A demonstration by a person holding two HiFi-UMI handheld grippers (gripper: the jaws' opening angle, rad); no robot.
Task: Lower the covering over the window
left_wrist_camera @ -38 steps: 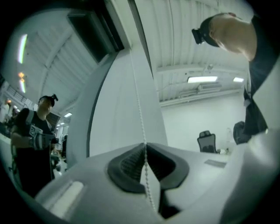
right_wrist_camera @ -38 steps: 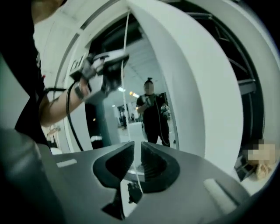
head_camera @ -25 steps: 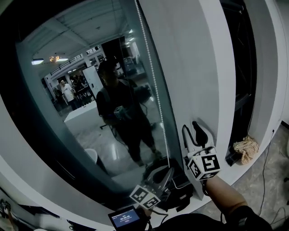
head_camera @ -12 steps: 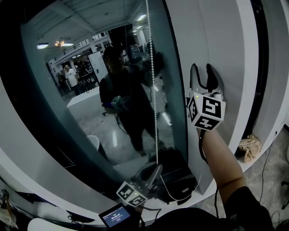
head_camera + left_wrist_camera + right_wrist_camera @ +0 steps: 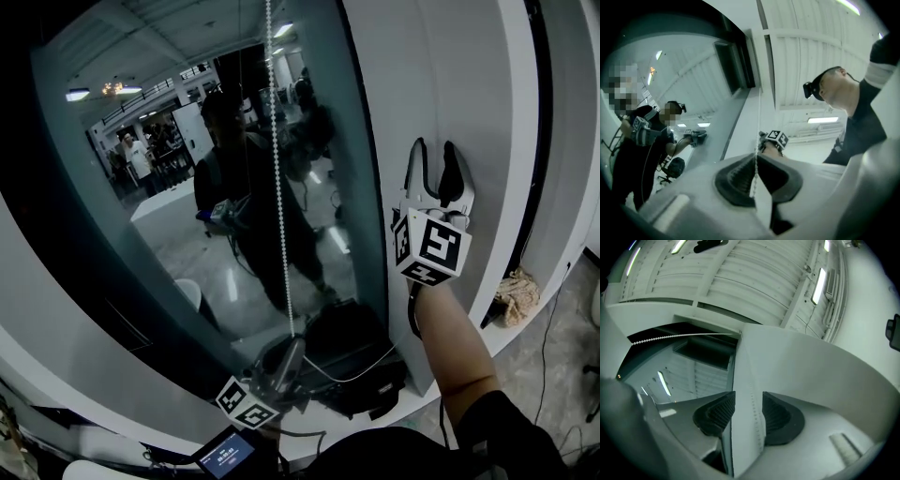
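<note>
Right gripper up, chain dragged left

My right gripper [image 5: 436,157] sits higher on the white wall [image 5: 412,75] than 1 second ago. Its jaws are just easing closer, with only the wall's edge seen between them. My left gripper [image 5: 289,349] moves left, pulling the bead chain [image 5: 277,187] leftward across the glass [image 5: 159,281].

This looks like a large open-plan office or lab hall. The window [image 5: 112,244] reflects a white table [image 5: 169,211] and standing people [image 5: 139,159]. A ribbed ceiling [image 5: 740,273] carries strip lights [image 5: 819,284], and an office chair [image 5: 670,168] stands on the floor.
</note>
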